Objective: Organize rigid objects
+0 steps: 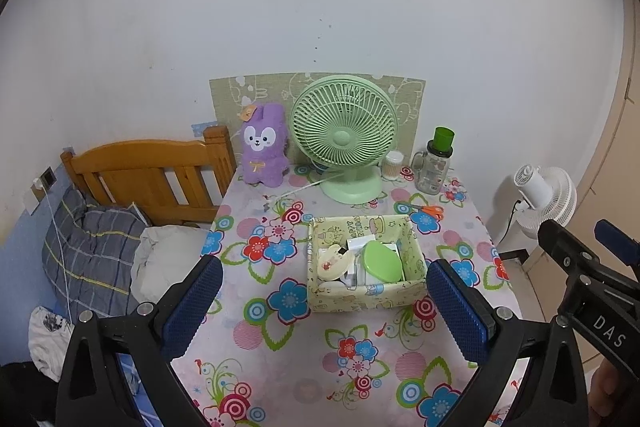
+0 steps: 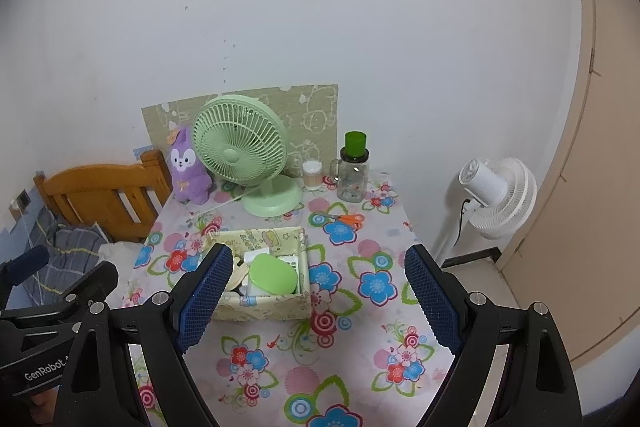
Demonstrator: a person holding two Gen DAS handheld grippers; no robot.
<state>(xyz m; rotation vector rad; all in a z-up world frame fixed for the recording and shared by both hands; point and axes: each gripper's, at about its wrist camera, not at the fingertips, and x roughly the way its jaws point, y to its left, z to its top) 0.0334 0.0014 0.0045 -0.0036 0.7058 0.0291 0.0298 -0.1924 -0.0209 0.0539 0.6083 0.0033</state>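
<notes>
Both wrist views above shared table (image 1: 280, 339)

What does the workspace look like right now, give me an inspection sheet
Surface: floral tablecloth, flat.
Job's things: storage box holding a green lid and small items; orange scissors loose behind it.
Clutter: green fan, purple plush, bottle, swab jar.
Grippers: left gripper and right gripper open, empty.
Cables: fan cord on the cloth.
Surroundings: bed, white fan.
</notes>
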